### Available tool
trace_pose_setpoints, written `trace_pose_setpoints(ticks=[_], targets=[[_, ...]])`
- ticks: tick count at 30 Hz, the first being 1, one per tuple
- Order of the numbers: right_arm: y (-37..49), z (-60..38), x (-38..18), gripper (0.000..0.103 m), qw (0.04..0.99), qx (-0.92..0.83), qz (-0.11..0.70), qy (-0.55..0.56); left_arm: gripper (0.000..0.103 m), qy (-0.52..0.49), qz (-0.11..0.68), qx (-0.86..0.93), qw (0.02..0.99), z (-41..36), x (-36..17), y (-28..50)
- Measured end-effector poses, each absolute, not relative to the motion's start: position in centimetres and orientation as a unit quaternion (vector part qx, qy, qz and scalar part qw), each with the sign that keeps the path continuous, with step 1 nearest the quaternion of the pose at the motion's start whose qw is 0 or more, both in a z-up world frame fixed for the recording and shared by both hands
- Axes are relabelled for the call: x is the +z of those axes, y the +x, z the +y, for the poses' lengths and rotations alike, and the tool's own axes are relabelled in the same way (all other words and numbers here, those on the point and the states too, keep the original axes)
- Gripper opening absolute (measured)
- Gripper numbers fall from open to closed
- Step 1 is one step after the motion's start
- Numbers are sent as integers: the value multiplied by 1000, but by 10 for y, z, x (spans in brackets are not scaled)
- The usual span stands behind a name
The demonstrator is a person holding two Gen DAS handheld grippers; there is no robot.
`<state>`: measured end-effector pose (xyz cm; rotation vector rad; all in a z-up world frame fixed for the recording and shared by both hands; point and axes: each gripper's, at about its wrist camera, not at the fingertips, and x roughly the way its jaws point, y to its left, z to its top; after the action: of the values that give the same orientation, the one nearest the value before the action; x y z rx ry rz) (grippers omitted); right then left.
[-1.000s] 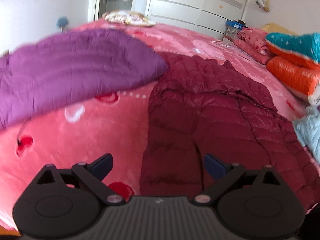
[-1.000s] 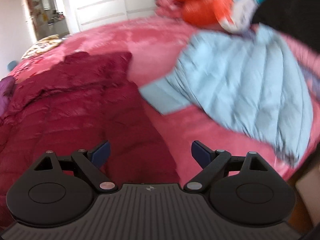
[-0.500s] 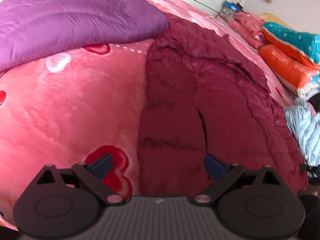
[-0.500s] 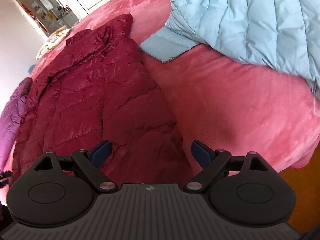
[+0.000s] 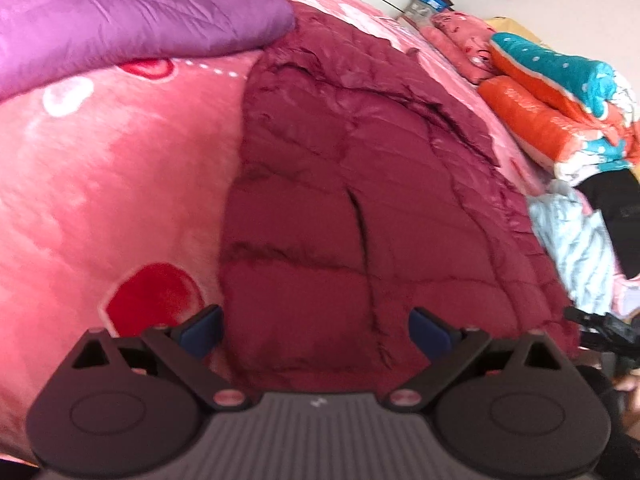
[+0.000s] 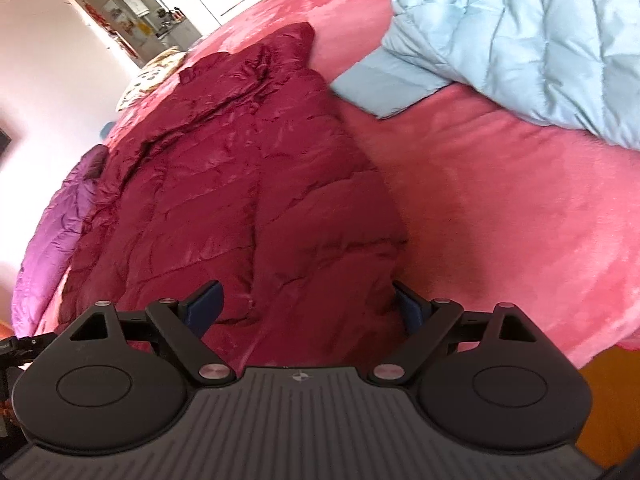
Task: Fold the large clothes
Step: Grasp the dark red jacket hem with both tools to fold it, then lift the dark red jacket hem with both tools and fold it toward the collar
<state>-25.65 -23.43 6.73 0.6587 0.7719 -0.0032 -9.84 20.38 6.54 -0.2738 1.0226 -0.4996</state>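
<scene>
Both grippers have dropped in over the last second and now sit at the near hem of the maroon jacket (image 5: 360,184), which lies flat on the pink blanket (image 5: 100,184) between the purple coat (image 5: 120,12) on the left and the blue jacket (image 6: 520,32) on the right. Left gripper (image 5: 316,326): jaws wide, straddling the near left corner, holding nothing. Right gripper (image 6: 306,306): wide too, around the near right corner, empty. Reads as pre-grasp; fold not yet started.
</scene>
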Motion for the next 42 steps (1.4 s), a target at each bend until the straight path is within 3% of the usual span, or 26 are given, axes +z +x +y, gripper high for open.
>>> trace_pose_setpoints(ticks=[4, 7, 13, 16, 18, 20, 24, 29, 42], targets=[[-254, -233, 66, 89, 873, 10, 363, 326, 98, -158, 492, -261, 815, 205, 62, -100], [-251, -229, 67, 70, 871, 36, 366, 326, 97, -185, 498, -284, 798, 206, 61, -101], [-238, -223, 66, 69, 860, 54, 394, 319, 84, -181, 510, -329, 774, 191, 56, -107], [-235, -222, 67, 66, 860, 58, 397, 317, 65, -186, 512, -335, 769, 187, 55, -107], [-233, -221, 67, 57, 860, 58, 398, 315, 48, -194, 516, -333, 765, 188, 52, -106], [-232, -221, 67, 45, 860, 57, 397, 315, 38, -199, 519, -331, 763, 190, 50, -106], [-233, -218, 71, 35, 865, 49, 396, 305, 19, -221, 513, -336, 758, 194, 51, -104], [-229, -217, 89, 26, 875, 58, 378, 296, 16, -239, 496, -357, 755, 192, 59, -104], [-203, -238, 131, 24, 853, 113, 187, 473, 14, -361, 390, -377, 758, 200, 108, -64]])
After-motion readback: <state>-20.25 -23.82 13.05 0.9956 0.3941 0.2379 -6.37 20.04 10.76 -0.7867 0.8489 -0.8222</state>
